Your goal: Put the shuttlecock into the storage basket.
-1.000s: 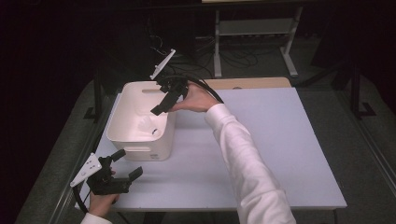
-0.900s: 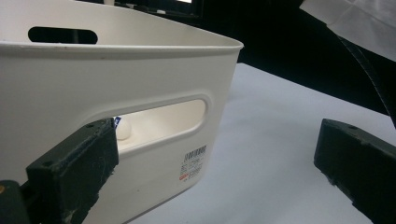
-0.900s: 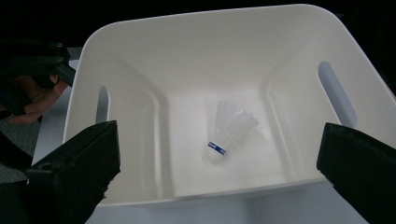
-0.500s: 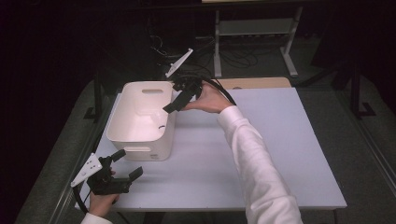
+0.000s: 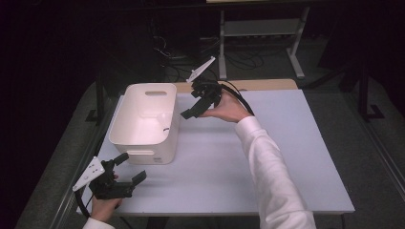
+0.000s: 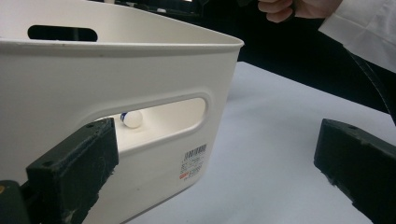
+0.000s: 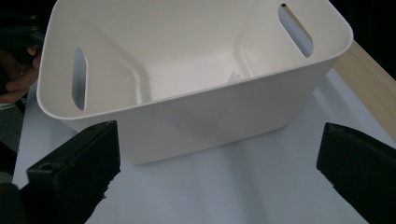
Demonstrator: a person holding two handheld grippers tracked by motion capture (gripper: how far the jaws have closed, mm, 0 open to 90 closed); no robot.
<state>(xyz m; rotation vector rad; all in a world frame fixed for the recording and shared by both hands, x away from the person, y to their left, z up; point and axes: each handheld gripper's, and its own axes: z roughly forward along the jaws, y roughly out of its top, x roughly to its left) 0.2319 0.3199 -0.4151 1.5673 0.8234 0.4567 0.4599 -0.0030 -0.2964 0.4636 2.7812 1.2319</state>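
A white plastic bin with slotted handles (image 5: pixel 145 121) is placed on the left half of the pale rectangular table (image 5: pixel 286 157). A small white ball (image 6: pixel 132 119) is contained in it.

Bin (image 5: pixel 143 119) looks like smooth white plastic w/ a slight sheen, printed label stuck on the side. Table (image 5: pixel 286 157) top is matt, pale, prob laminate. Wood strip (image 5: pixel 267 85) along the far edge. Jaw pads look matt black, a bit scuffed. Sleeve (image 5: pixel 272 167) is white cloth.
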